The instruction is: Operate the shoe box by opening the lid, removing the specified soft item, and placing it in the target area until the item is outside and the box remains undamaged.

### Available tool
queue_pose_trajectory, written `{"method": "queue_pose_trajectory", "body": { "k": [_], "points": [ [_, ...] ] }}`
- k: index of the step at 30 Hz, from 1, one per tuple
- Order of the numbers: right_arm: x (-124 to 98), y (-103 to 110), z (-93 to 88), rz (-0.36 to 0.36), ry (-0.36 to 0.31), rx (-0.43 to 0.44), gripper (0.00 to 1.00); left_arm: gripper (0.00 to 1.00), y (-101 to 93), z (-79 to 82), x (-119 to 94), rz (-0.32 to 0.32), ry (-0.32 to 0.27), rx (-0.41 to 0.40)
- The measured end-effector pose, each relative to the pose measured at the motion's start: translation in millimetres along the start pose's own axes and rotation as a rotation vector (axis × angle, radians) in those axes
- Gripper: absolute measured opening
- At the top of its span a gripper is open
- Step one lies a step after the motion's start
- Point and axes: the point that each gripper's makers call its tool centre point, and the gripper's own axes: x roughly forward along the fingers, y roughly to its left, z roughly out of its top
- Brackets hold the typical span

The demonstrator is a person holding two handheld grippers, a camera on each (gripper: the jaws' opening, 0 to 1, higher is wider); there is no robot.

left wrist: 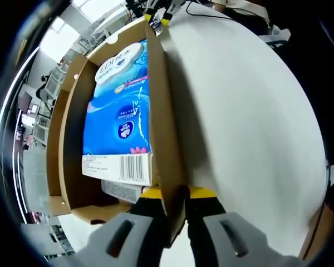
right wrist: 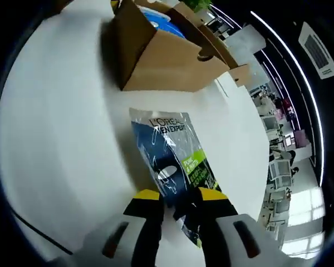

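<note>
Shoe box (left wrist: 117, 128) sat open on the white table (left wrist: 250, 111) w/ a blue tissue pack (left wrist: 119, 100) still inside; your left gripper (left wrist: 178, 196) had its jaws pinched on the box's side wall. Hold that wall gently, no crushing. Right gripper (right wrist: 179, 196) had jaws closed on the near end of the sachet (right wrist: 172, 161), lying flat on the table just outside the box; judged: set it down fully, then let go. Left gripper view showed the box interior; right gripper view showed its closed outer side & the sachet.
</note>
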Motion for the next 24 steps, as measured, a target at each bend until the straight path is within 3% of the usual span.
{"method": "queue_pose_trajectory", "body": {
  "k": [9, 13, 15, 22, 24],
  "points": [
    [-8, 1, 0.2, 0.018, 0.015, -0.003, 0.23, 0.10, 0.2, -0.3, 0, 0.000, 0.000, 0.000],
    [-17, 6, 0.2, 0.062, 0.002, 0.050, 0.24, 0.10, 0.4, -0.3, 0, 0.000, 0.000, -0.001],
    [-19, 12, 2.7, 0.094, -0.037, 0.136, 0.24, 0.10, 0.4, -0.2, 0, 0.000, 0.000, -0.001],
    [-12, -5, 21.2, 0.065, -0.205, 0.440, 0.24, 0.10, 0.2, -0.2, 0, 0.003, 0.002, 0.004],
    [-8, -5, 23.2, 0.074, -0.218, 0.500, 0.24, 0.10, 0.1, -0.2, 0, 0.002, 0.002, 0.004]
  ]
}}
